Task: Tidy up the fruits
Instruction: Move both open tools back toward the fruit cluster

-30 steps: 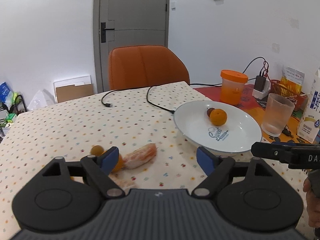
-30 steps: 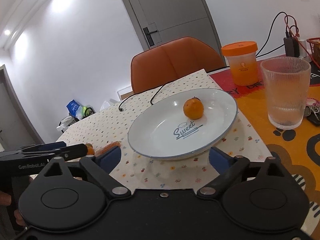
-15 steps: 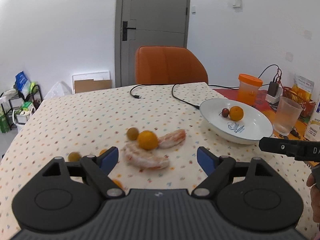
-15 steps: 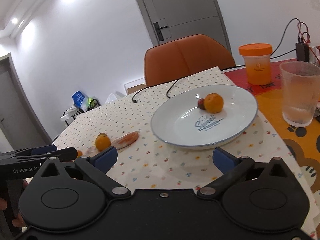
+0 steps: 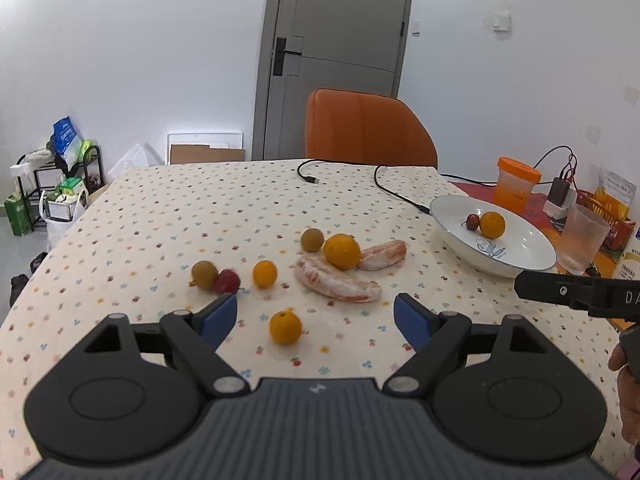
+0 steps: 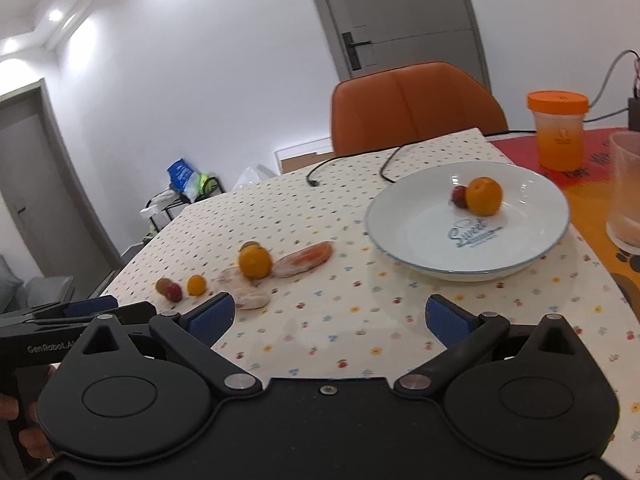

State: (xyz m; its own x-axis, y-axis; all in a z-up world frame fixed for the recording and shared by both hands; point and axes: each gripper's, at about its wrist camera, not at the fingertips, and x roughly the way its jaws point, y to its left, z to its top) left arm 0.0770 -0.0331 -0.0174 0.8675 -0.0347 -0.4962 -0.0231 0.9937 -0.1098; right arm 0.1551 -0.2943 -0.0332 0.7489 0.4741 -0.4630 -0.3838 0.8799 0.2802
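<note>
Loose fruit lies on the dotted tablecloth: a large orange [image 5: 341, 251] resting against two peeled citrus segments [image 5: 338, 286], two small oranges [image 5: 265, 274], two brownish round fruits [image 5: 312, 239] and a red one [image 5: 227, 281]. One small orange [image 5: 285, 327] sits on the cloth just beyond my left gripper [image 5: 316, 318], which is open and holds nothing. The white plate [image 6: 424, 224] to the right holds an orange [image 6: 483, 196] and a small red fruit [image 6: 459, 196]. My right gripper [image 6: 330, 318] is wide open and empty, short of the plate.
An orange-lidded jar [image 5: 516, 184], a ribbed glass [image 5: 584, 240], a charger and a basket crowd the table's right side. Two black cables [image 5: 384, 188] trail across the far cloth. An orange chair [image 5: 368, 132] stands behind the table.
Both grippers have drawn back from the plate and fruit, so more loose fruit shows. The right jaws have spread slightly wider. No fruit has moved.
</note>
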